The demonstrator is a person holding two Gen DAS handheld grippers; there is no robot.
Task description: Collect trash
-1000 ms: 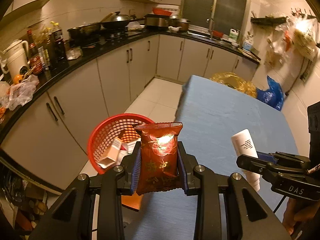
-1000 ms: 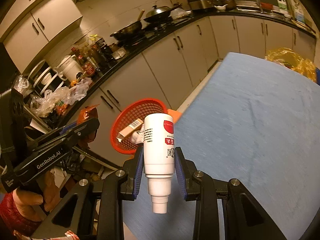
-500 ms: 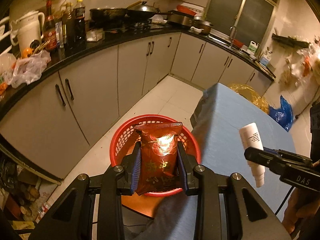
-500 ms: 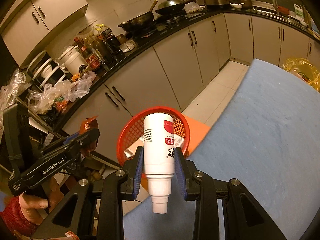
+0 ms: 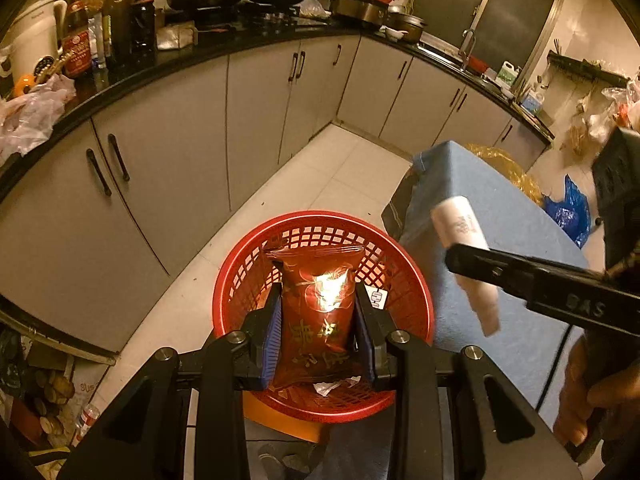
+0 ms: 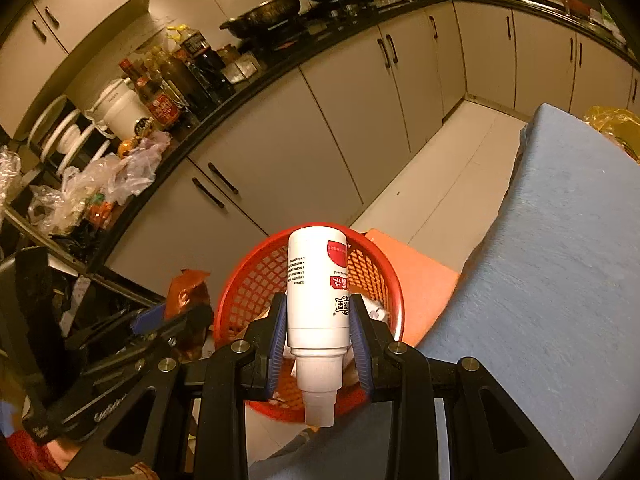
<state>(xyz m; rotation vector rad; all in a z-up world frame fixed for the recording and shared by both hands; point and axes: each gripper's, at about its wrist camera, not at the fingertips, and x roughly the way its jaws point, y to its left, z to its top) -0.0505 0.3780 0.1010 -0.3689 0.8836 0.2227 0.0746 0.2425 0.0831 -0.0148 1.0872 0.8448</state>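
Left tongs (image 5: pixel 318 322): red snack packet (image 5: pixel 318 316) is pinched above the red basket (image 5: pixel 240 280), whose paper scraps are shown only in the left wrist view. Right tongs (image 6: pixel 318 330): white bottle (image 6: pixel 318 292) is clamped, cap nearest, over the same basket beside the blue-covered counter (image 6: pixel 560 280).

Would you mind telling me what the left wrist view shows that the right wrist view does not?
Only the left wrist view shows the window and the blue bag on the floor. Only the right wrist view shows the wall cupboards and the dish rack. Both show the red basket, the snack packet, the white bottle and the blue table.
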